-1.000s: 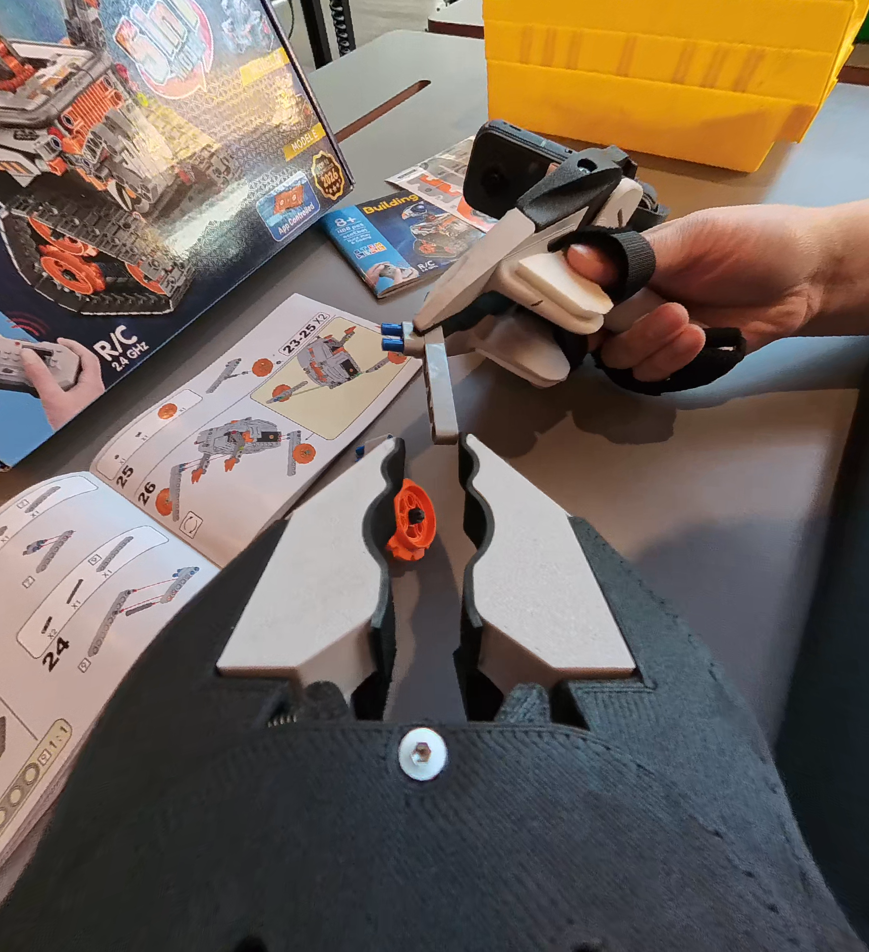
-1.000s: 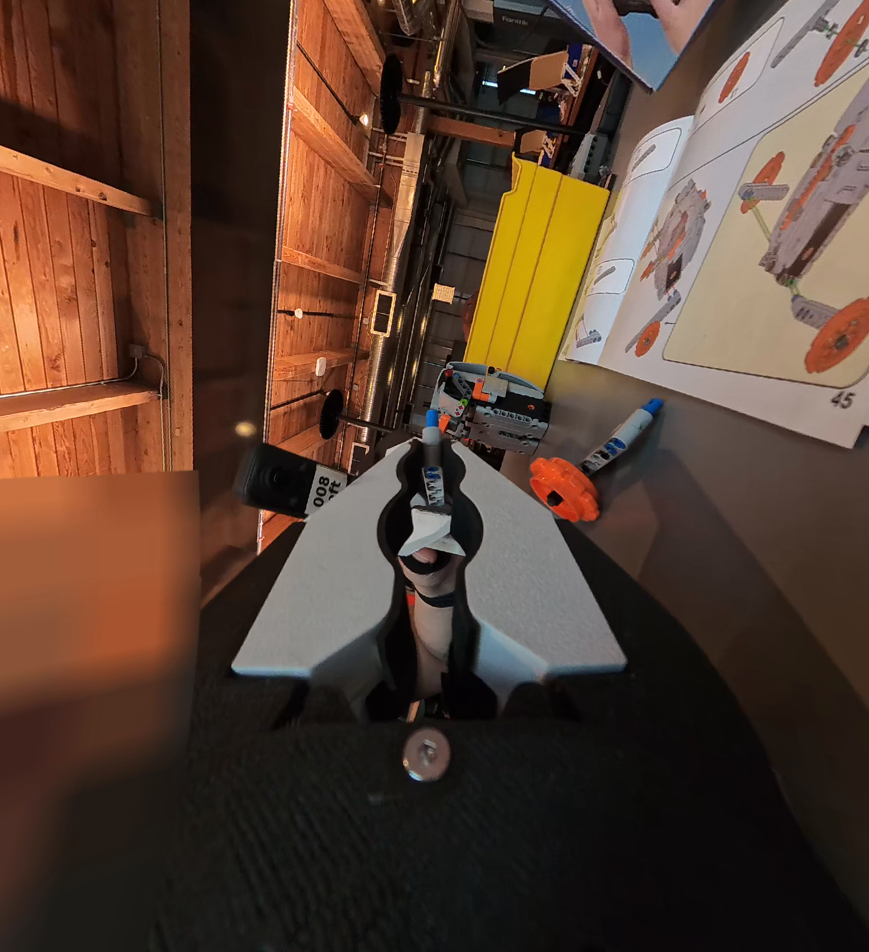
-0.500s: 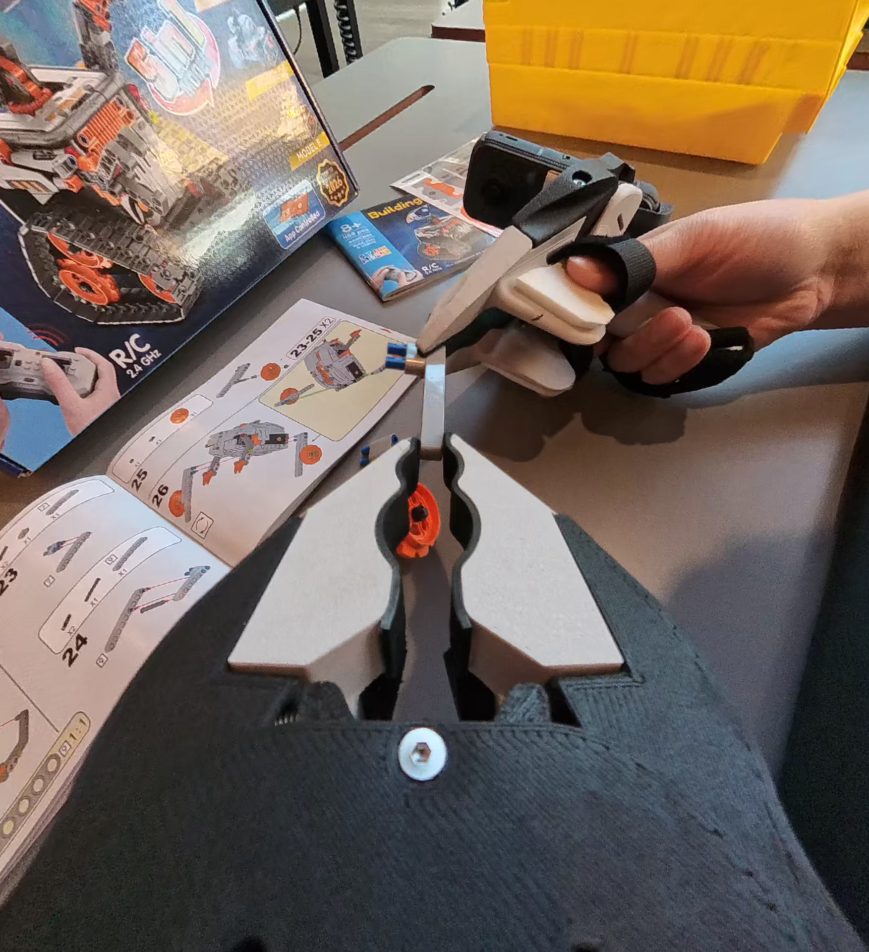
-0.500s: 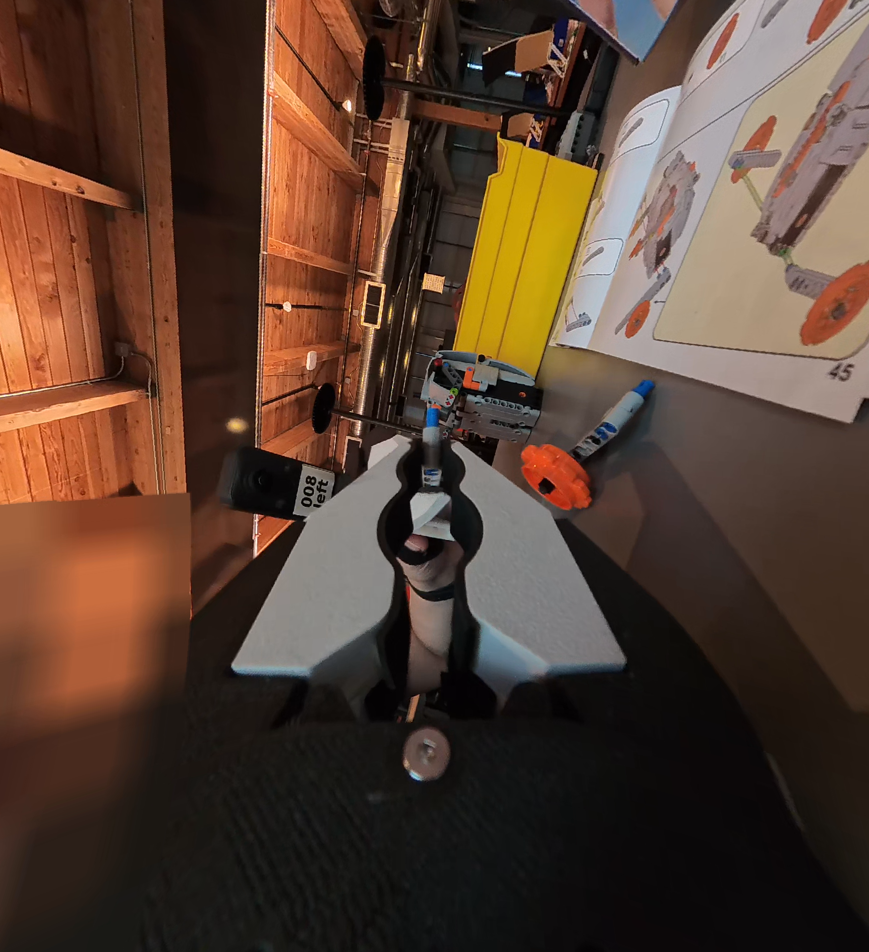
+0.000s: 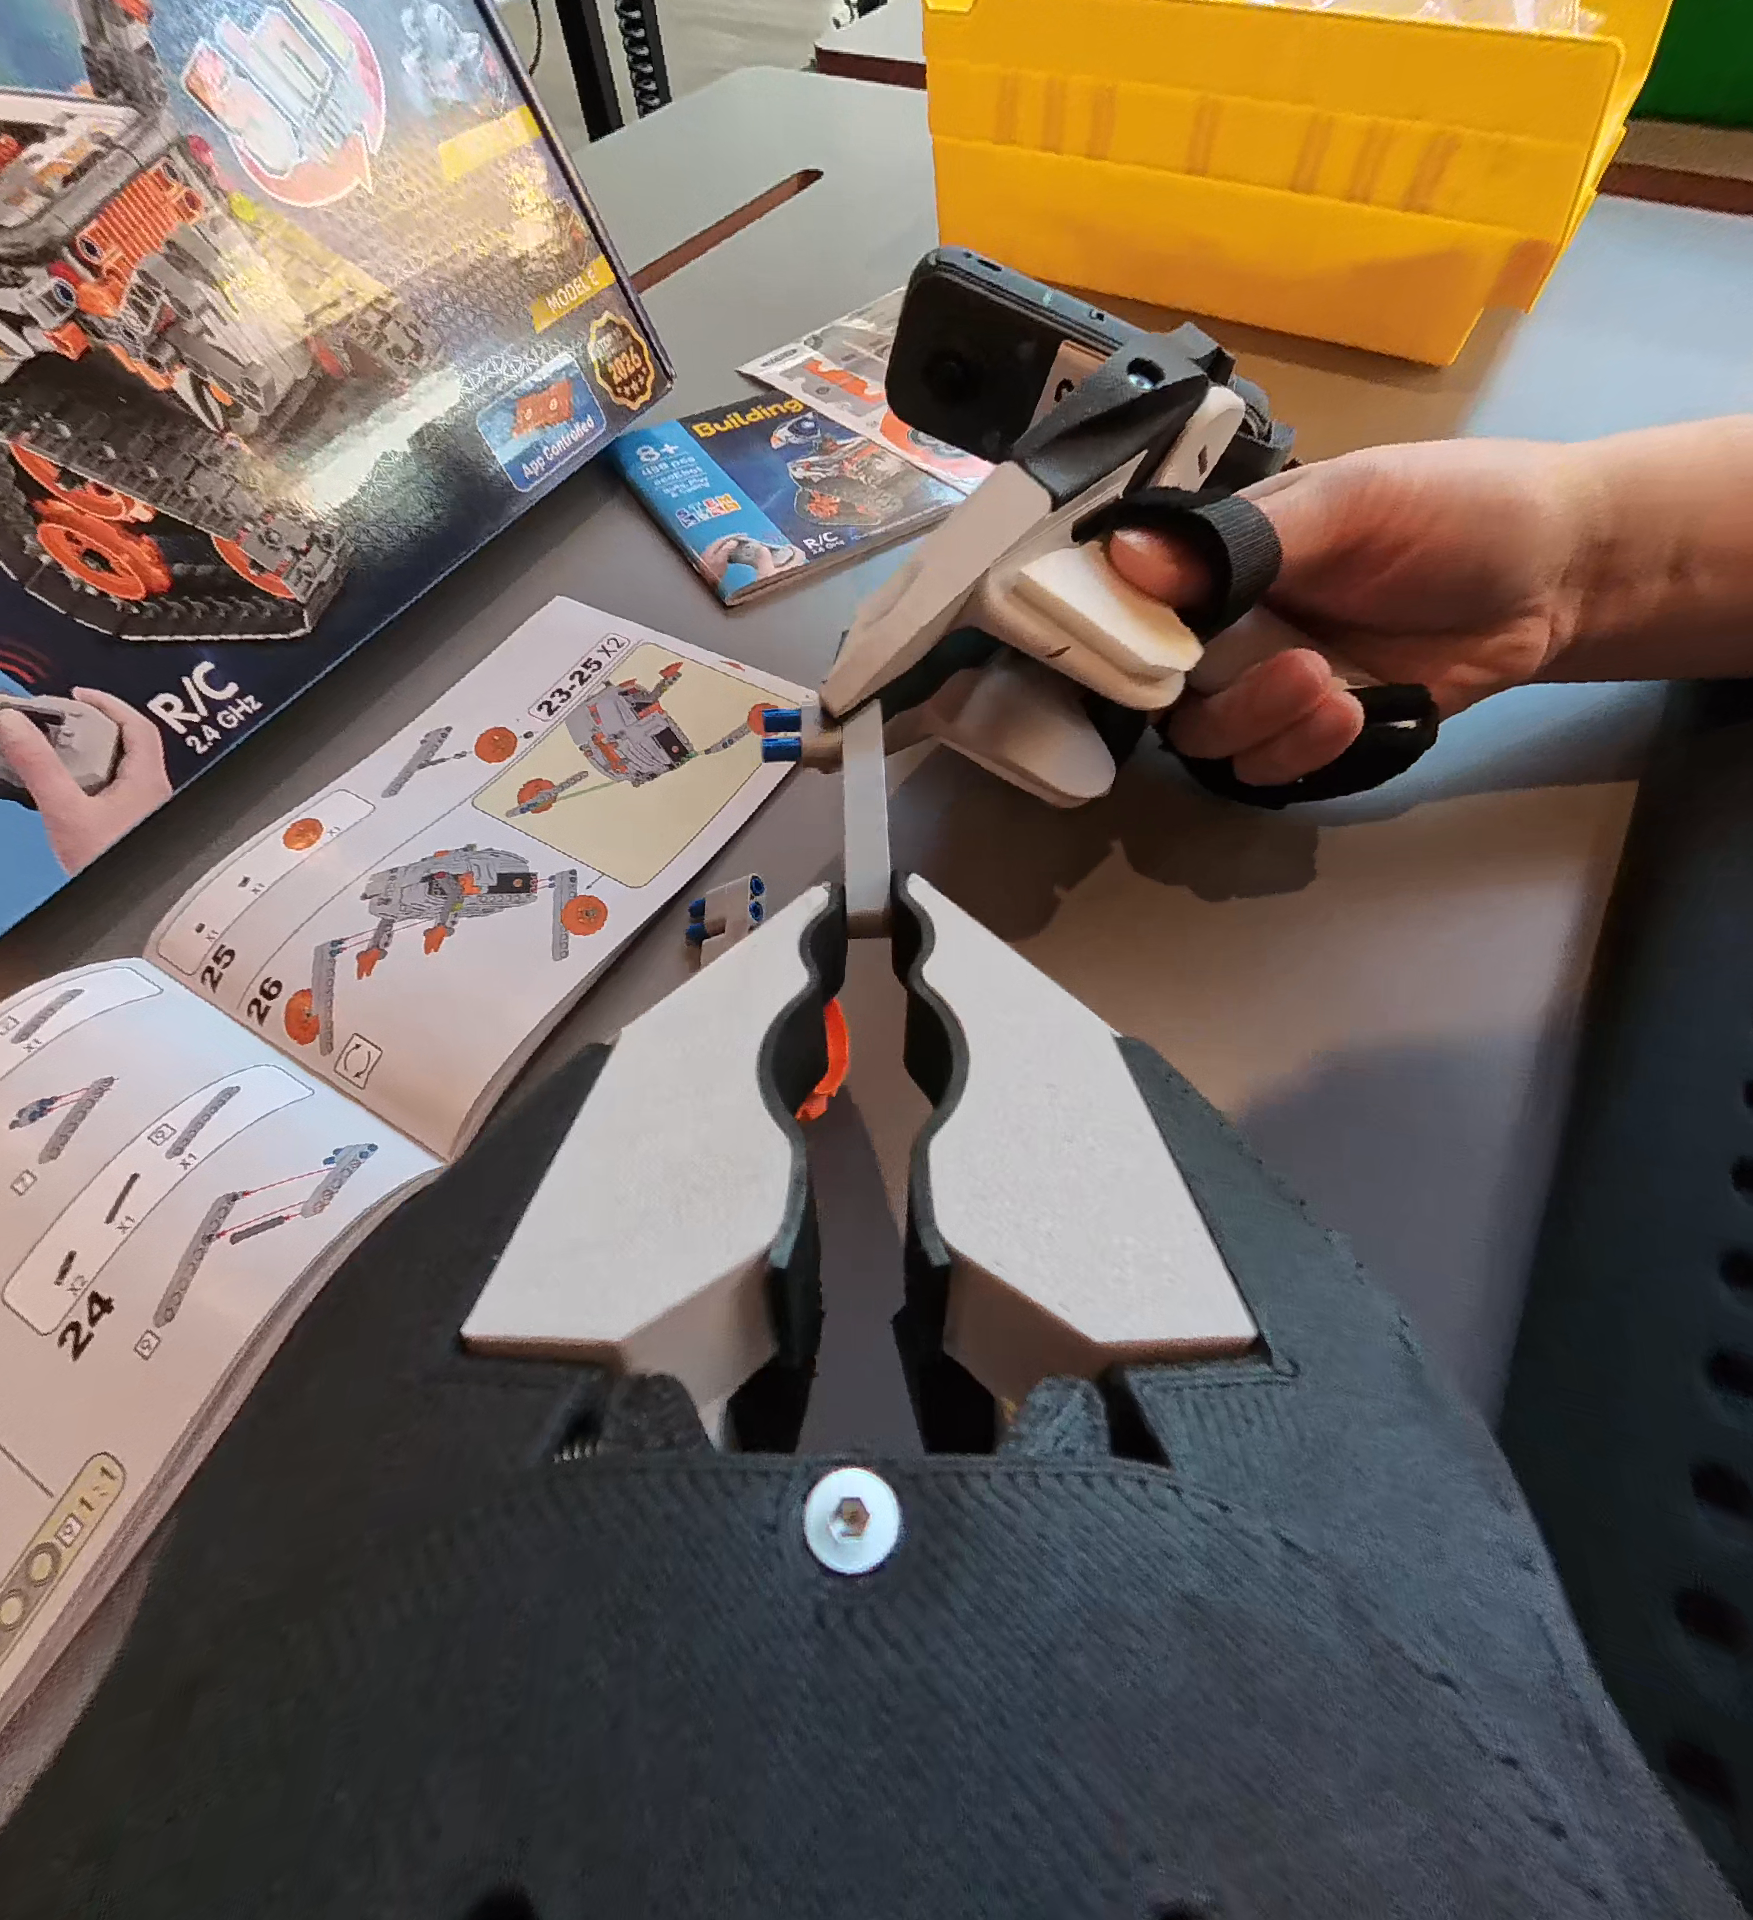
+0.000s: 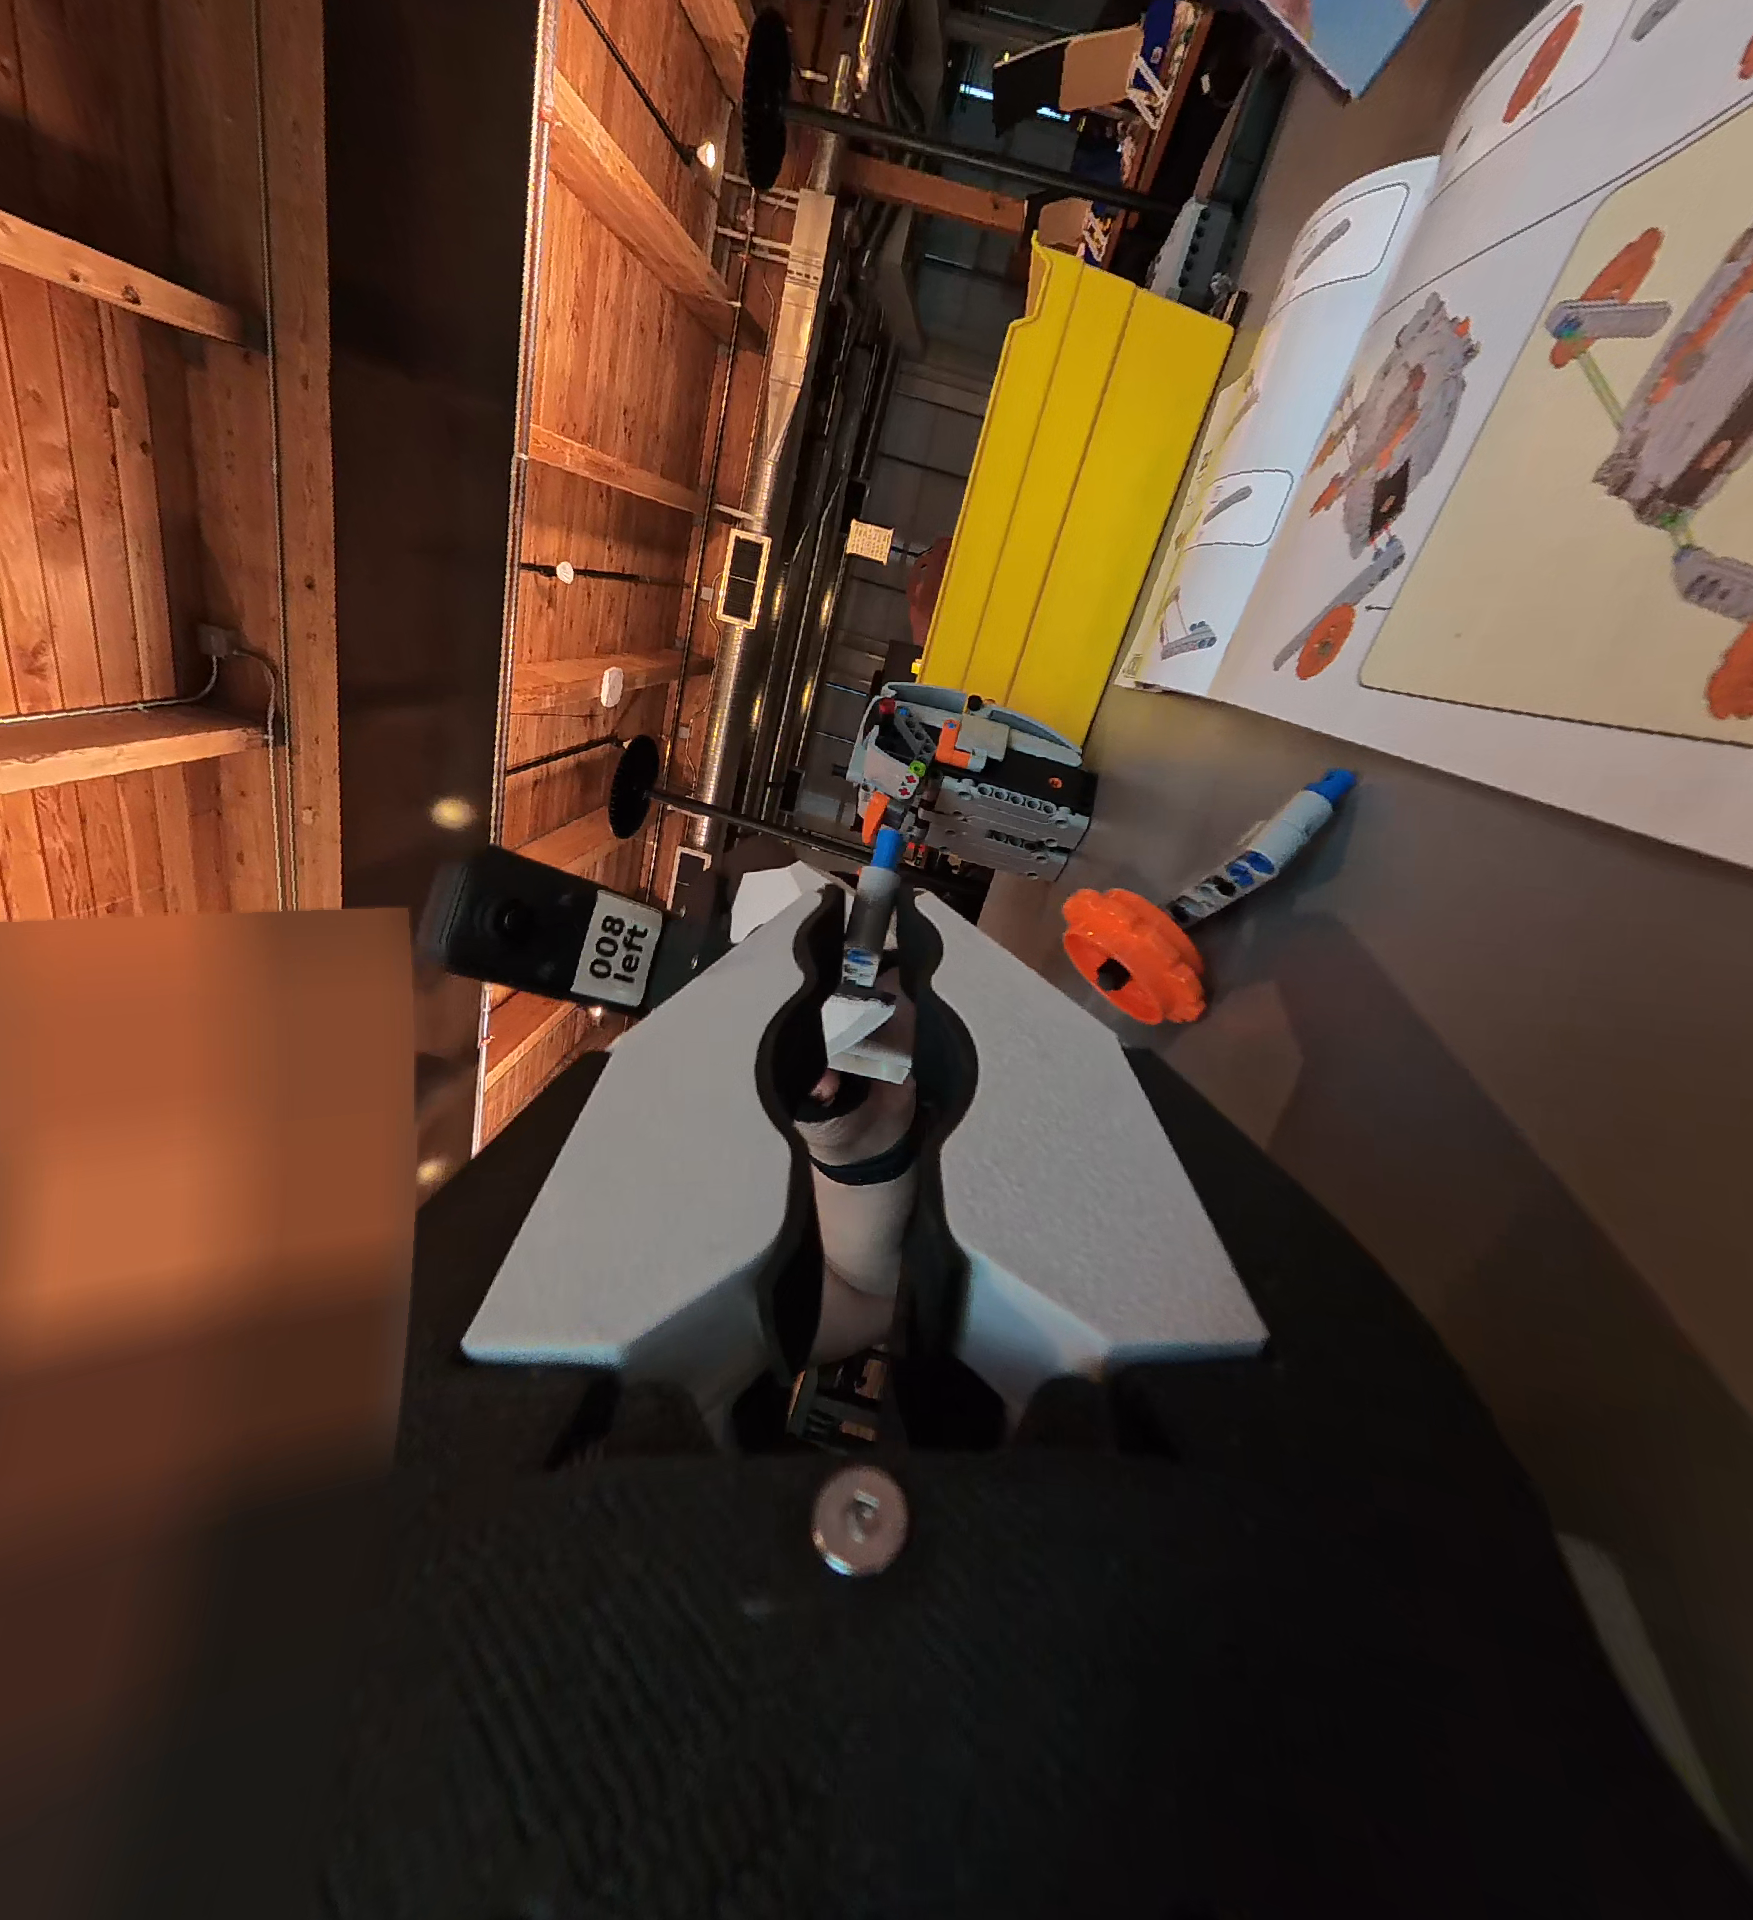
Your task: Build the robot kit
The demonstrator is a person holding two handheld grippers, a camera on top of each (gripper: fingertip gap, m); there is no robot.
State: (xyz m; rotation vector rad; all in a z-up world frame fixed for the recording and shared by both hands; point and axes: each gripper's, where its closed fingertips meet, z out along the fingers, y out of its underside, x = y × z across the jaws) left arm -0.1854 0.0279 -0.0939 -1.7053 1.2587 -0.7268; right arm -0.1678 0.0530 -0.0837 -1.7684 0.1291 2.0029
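Observation:
A thin grey beam point(image 5: 867, 821) with two blue pins point(image 5: 778, 732) at its far end hangs above the dark table point(image 5: 1267, 1039). My left gripper point(image 5: 867, 906) is shut on the beam's near end. My right gripper point(image 5: 830, 717), held by a hand point(image 5: 1423, 582), is shut on the far end by the pins. In the right wrist view my right gripper point(image 6: 872, 902) pinches the beam point(image 6: 872, 920), with a blue pin point(image 6: 887, 847) sticking out past the tips. An orange gear wheel point(image 5: 828, 1055) lies on the table under the left fingers; it also shows in the right wrist view point(image 6: 1132, 956).
An open instruction booklet point(image 5: 228, 1039) lies at the left, with a small grey piece with blue pins point(image 5: 726, 914) at its edge. A toy box point(image 5: 228, 364) stands behind it. Leaflets point(image 5: 789, 488) and a yellow bin point(image 5: 1246, 177) are farther back. A partly built model point(image 6: 965, 795) stands by the bin. My two grippers' fingertips are within a few centimetres of each other.
My left gripper moved forward and up to the hanging beam, and its fingers closed from wide apart onto the beam's lower end. The right gripper kept its hold.

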